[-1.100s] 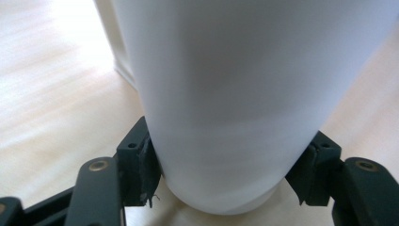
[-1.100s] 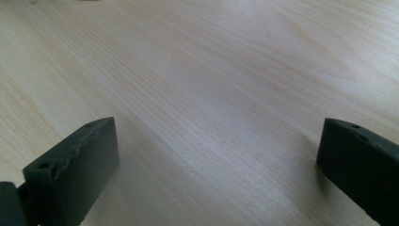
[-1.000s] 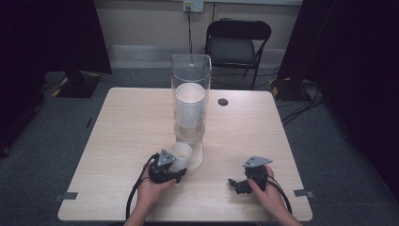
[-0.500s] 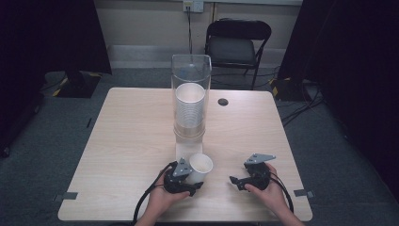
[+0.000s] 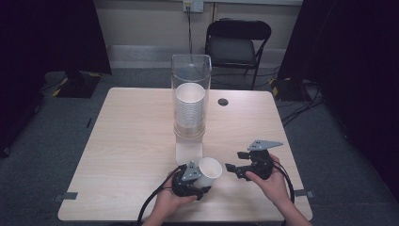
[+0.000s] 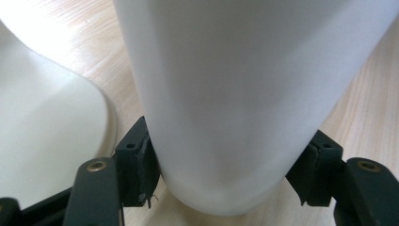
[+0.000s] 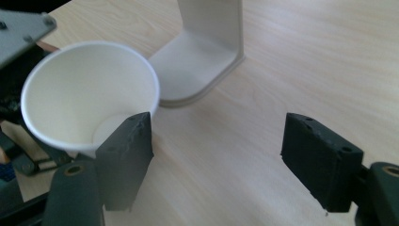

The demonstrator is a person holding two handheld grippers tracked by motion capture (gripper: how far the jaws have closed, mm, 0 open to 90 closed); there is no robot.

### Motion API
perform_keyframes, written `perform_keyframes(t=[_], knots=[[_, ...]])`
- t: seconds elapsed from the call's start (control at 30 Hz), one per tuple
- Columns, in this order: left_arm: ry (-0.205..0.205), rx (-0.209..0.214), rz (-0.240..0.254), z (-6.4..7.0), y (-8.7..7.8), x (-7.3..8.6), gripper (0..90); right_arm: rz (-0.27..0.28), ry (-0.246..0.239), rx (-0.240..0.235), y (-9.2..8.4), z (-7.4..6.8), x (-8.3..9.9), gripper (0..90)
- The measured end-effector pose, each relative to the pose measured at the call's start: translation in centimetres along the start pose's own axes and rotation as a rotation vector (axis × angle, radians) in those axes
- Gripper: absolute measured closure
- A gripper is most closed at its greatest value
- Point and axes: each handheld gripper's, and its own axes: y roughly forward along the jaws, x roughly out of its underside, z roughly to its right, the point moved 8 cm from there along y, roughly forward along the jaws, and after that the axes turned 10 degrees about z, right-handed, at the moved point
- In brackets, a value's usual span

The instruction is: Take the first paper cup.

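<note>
I see the white paper cup (image 5: 209, 172) just in front of the cup dispenser (image 5: 190, 106), pinched near its base by my left gripper (image 5: 196, 181). My right gripper (image 5: 231, 168), right of the dispenser's foot, has been closing, its jaws apart on nothing.

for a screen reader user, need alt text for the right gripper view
An empty white paper cup, held by the left tool, tilts toward the camera over a wooden table. The right tool stands open, nothing between its jaws; the dispenser base is behind.
</note>
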Motion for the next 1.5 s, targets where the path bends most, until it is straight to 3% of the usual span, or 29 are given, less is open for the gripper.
perform_keyframes(t=[0.13, 0.27, 0.3, 0.33, 0.37, 0.47, 0.53, 0.63, 0.7, 0.73, 0.83, 0.87, 0.93, 1.03, 1.1, 1.2, 1.4, 1.5], knots=[[0.006, -0.002, 0.004, 0.1, 0.1, -0.1, 35.4, -0.005, 0.014, -0.049, 0.9, -1.2, -0.4, 27.3], [0.012, -0.001, 0.02, 0.2, 0.1, -0.3, 35.3, -0.028, 0.001, -0.06, 1.7, -1.9, -0.1, 30.9], [0.012, -0.002, 0.022, 0.3, 0.2, -0.3, 35.3, -0.039, 0.002, -0.078, 2.0, -2.3, 0.2, 39.4], [0.012, -0.002, 0.022, 0.3, 0.2, -0.3, 35.2, -0.039, 0.002, -0.078, 2.0, -2.3, 0.2, 39.4], [0.024, -0.009, 0.016, 0.3, 0.2, -0.4, 35.2, -0.05, 0.001, -0.086, 2.2, -2.6, 0.4, 50.4], [0.032, -0.012, 0.015, 0.5, 0.3, -0.4, 35.0, -0.073, 0.008, -0.087, 2.6, -2.8, 0.7, 66.7], [0.042, -0.005, 0.016, 0.6, 0.5, -0.5, 34.8, -0.092, 0.013, -0.075, 2.8, -2.6, 1.1, 73.1], [0.051, -0.001, 0.027, 0.8, 0.8, -0.5, 34.4, -0.099, 0.06, -0.063, 2.8, -2.1, 1.3, 80.2], [0.053, -0.003, 0.026, 0.7, 0.8, -0.5, 34.1, -0.098, 0.07, -0.064, 2.7, -1.9, 1.2, 81.2], [0.039, -0.014, 0.021, 0.7, 0.9, -0.5, 33.6, -0.093, 0.109, -0.076, 2.5, -1.6, 1.1, 82.3], [0.033, -0.028, -0.007, 0.5, 1.0, -0.1, 29.3, -0.086, 0.12, -0.067, 2.2, -1.2, 1.0, 83.5], [0.007, -0.035, -0.035, 0.4, 0.9, 0.2, 28.6, -0.086, 0.125, -0.049, 1.9, -0.6, 1.0, 85.3], [0.02, -0.037, -0.055, 0.3, 0.6, 0.3, 27.8, -0.084, 0.143, -0.04, 1.6, 0.1, 1.0, 85.6], [0.002, -0.035, -0.039, 0.2, 0.5, 0.2, 27.2, -0.084, 0.166, 0.0, 1.1, 1.4, 1.0, 85.5], [0.0, -0.047, -0.053, 0.0, 0.4, 0.3, 27.0, -0.078, 0.187, 0.019, 0.8, 2.2, 1.1, 85.5], [-0.002, -0.046, -0.081, -0.3, 0.1, 0.6, 26.9, -0.078, 0.185, 0.047, 0.6, 3.0, 1.2, 85.3], [-0.021, -0.047, -0.084, -0.5, -0.2, 0.7, 26.1, -0.071, 0.189, 0.083, 0.5, 3.9, 1.2, 83.5], [-0.035, -0.048, -0.079, -0.6, -0.2, 0.8, 25.4, -0.051, 0.178, 0.1, 0.6, 4.2, 1.1, 72.6]])
